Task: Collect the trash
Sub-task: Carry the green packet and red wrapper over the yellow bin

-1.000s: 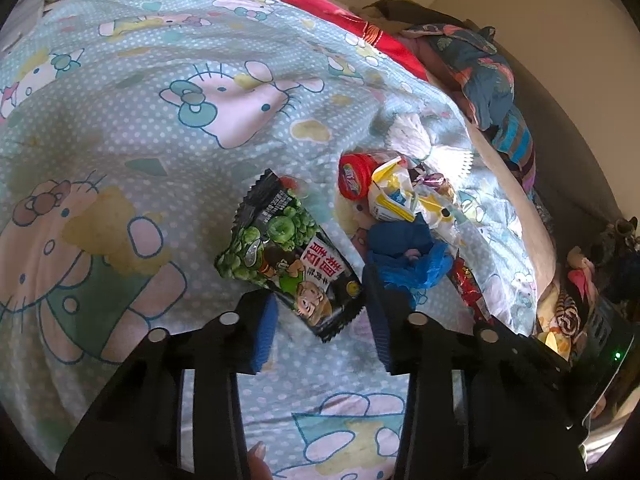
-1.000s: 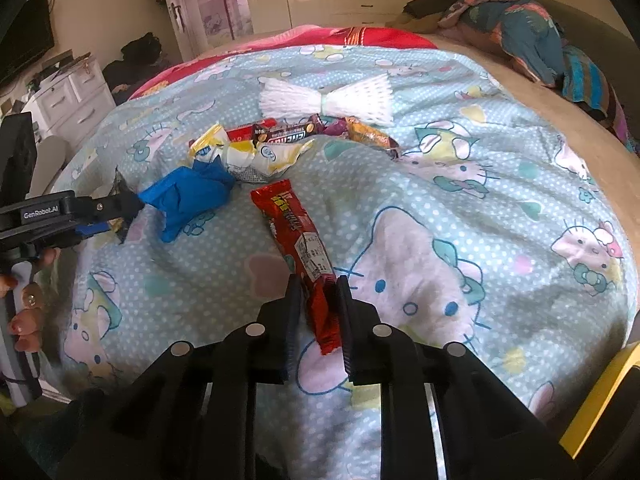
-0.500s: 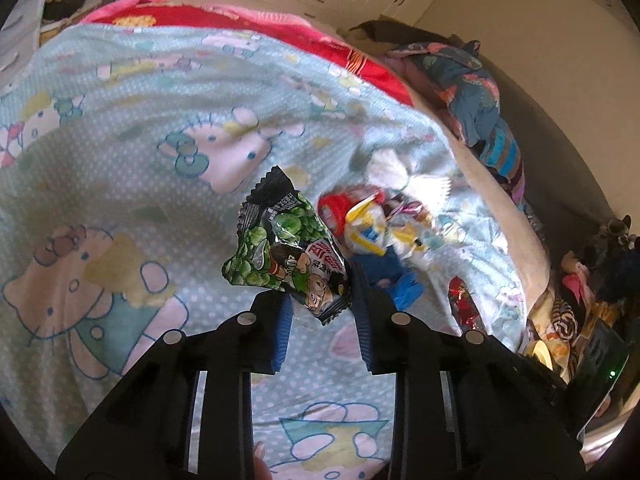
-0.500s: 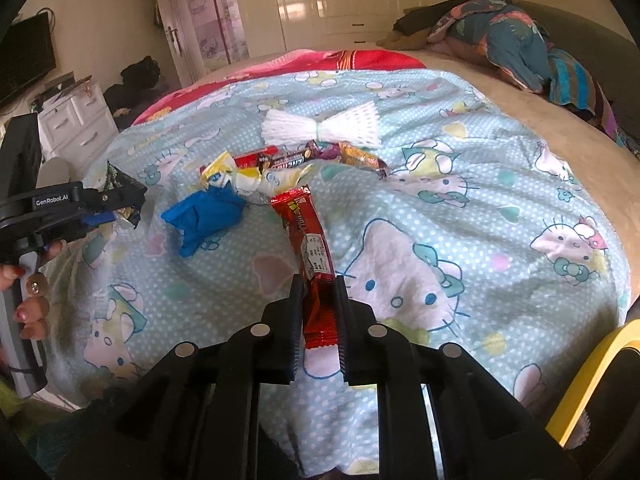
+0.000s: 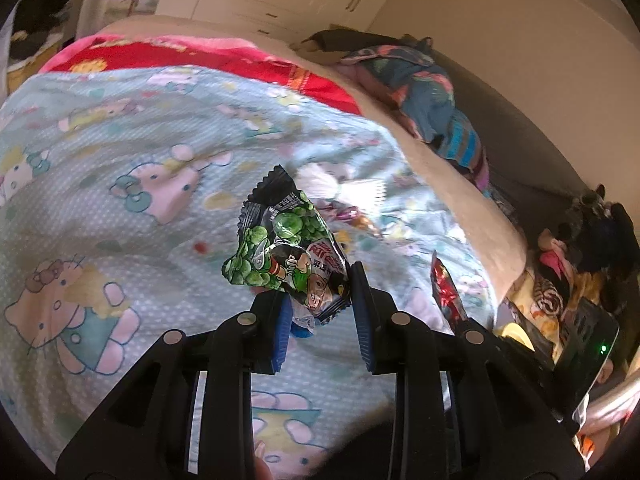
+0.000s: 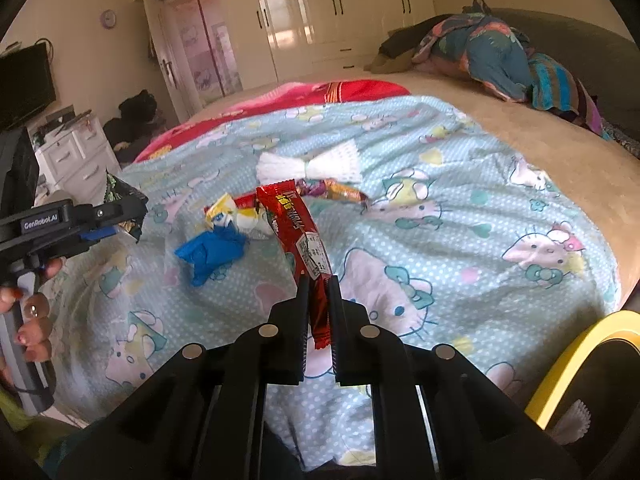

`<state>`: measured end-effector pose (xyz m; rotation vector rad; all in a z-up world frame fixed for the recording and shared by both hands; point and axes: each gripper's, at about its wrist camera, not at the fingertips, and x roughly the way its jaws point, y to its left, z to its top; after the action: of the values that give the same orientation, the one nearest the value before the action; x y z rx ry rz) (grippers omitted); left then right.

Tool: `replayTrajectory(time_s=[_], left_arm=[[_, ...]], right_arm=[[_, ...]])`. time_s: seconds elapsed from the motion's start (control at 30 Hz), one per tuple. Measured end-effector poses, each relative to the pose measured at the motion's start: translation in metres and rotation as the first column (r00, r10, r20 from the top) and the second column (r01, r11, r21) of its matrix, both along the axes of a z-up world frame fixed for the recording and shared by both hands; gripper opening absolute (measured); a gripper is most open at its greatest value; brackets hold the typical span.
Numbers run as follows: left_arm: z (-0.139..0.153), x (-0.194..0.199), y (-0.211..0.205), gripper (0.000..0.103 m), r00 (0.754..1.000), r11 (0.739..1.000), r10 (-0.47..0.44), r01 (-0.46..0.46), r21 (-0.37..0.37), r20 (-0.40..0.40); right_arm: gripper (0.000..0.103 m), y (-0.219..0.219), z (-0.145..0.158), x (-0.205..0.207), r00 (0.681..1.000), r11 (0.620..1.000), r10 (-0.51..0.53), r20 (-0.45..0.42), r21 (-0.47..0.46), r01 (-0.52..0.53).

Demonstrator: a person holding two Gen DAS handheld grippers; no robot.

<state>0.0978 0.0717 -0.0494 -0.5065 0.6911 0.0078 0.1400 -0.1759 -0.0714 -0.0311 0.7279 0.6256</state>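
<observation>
Bedroom, cartoon-print blanket on the bed. Both pieces are now lifted clear of it: left gripper jaws hold the green snack bag, right gripper jaws pinch the red wrapper. Remaining litter sits beside the blue wrapper; yellow bin probably next.

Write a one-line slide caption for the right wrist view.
Right tool holds a red snack wrapper above the bedspread, more trash beyond.
</observation>
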Motion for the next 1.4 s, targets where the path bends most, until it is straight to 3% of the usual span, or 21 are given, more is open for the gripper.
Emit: replayTrajectory(time_s=[0.63, 1.4], left_arm=[[0.024, -0.008, -0.073, 0.021, 0.974, 0.975, -0.216, 0.211, 0.077, 0.065], [0.033, -0.013, -0.133, 0.021, 0.922, 0.921, -0.378, 0.365, 0.137, 0.082]], right_arm=[[0.009, -0.056, 0.030, -0.016, 0.991, 0.991, -0.120, 0.058, 0.063, 0.116], [0.009, -0.136, 0.043, -0.031, 0.950, 0.951, -0.301, 0.080, 0.098, 0.293]])
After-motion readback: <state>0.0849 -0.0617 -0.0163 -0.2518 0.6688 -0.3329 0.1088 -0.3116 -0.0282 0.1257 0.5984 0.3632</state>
